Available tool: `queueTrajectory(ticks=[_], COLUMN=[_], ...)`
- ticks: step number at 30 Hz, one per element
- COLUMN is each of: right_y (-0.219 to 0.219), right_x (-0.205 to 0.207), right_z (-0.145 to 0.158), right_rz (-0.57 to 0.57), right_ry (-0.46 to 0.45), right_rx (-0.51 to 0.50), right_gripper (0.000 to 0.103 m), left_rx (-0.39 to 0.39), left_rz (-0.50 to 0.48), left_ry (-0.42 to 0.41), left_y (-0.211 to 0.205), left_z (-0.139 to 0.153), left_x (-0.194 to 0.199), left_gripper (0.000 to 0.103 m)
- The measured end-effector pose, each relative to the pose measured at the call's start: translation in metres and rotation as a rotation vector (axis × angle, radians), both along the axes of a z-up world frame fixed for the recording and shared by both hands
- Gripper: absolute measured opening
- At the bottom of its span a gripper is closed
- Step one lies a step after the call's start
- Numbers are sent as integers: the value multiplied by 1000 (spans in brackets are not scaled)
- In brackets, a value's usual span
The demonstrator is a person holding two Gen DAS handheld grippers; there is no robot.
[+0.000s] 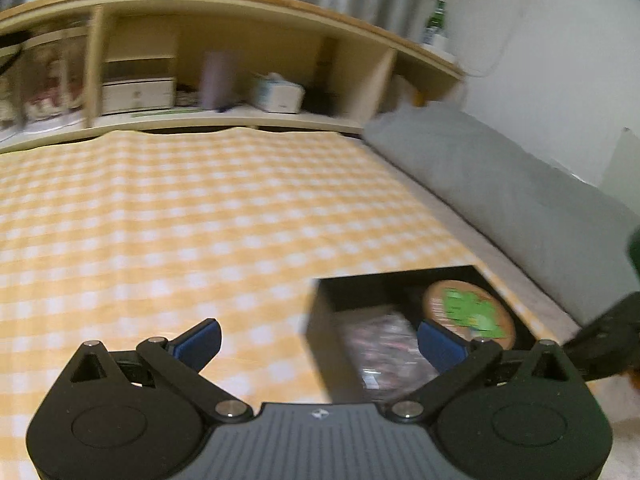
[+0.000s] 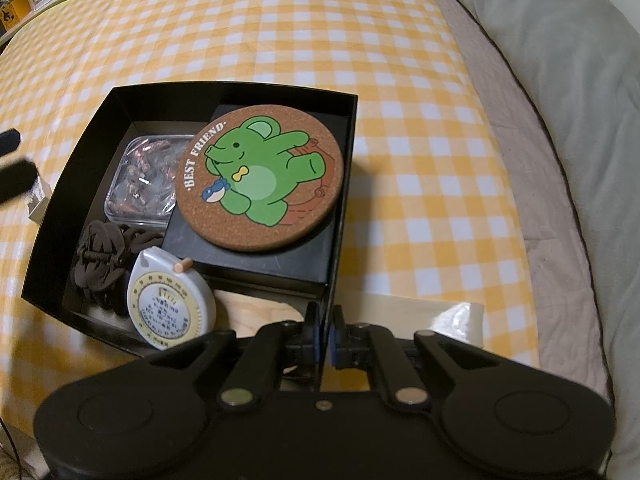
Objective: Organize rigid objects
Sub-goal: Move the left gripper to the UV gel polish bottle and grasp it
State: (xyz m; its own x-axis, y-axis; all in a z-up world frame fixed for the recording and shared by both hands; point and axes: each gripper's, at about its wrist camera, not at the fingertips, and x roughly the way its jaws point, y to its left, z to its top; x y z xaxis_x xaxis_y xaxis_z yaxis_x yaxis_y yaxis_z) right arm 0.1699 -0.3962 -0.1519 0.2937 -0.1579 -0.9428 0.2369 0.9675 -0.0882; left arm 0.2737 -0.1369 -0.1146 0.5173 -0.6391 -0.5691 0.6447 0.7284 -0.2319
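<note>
- Yellow-and-white checked cloth (image 2: 280, 32): covers the broad flat surface that carries everything; a grey pillow (image 2: 560, 60) lies along its right edge.
- Wooden shelf unit (image 1: 240, 52): stands behind the cloth in the left wrist view, blurred, its compartments filled with boxes.
- Black open box (image 2: 72, 184): sits on the cloth and holds the sorted things.
- Right gripper (image 2: 325, 338): pointing steeply down, its jaws pinched onto the near right wall of the black open box.
- Left gripper (image 1: 320, 340): jaws spread fully wide with nothing between them, held above the cloth just left of the box; the view is smeared.
- Smaller black box (image 2: 260, 256): lies inside, against the right wall.
- Cork coaster (image 2: 260, 176): round, printed with a green cartoon animal and "BEST FRIEND", resting on the smaller black box.
- Clear plastic case (image 2: 140, 180): at the back left of the box, filled with small brownish pieces.
- White tape measure (image 2: 170, 300): teardrop-shaped, at the near edge.
- Dark brown hair clip (image 2: 100, 260): just left of the tape measure.
</note>
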Motion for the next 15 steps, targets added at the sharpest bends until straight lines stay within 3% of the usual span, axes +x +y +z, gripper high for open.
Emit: queueTrajectory(ticks=[5, 15], right_y=[0, 1], right_x=[0, -1], right_z=[0, 0], right_rz=[0, 12], right_ry=[0, 8], right_rx=[-1, -1], right_gripper=[5, 5], left_rx=[57, 94], left_rz=[18, -29], left_ry=[10, 36], left_y=[23, 53], left_z=[-18, -57], left_x=[23, 52], left_gripper=[103, 103])
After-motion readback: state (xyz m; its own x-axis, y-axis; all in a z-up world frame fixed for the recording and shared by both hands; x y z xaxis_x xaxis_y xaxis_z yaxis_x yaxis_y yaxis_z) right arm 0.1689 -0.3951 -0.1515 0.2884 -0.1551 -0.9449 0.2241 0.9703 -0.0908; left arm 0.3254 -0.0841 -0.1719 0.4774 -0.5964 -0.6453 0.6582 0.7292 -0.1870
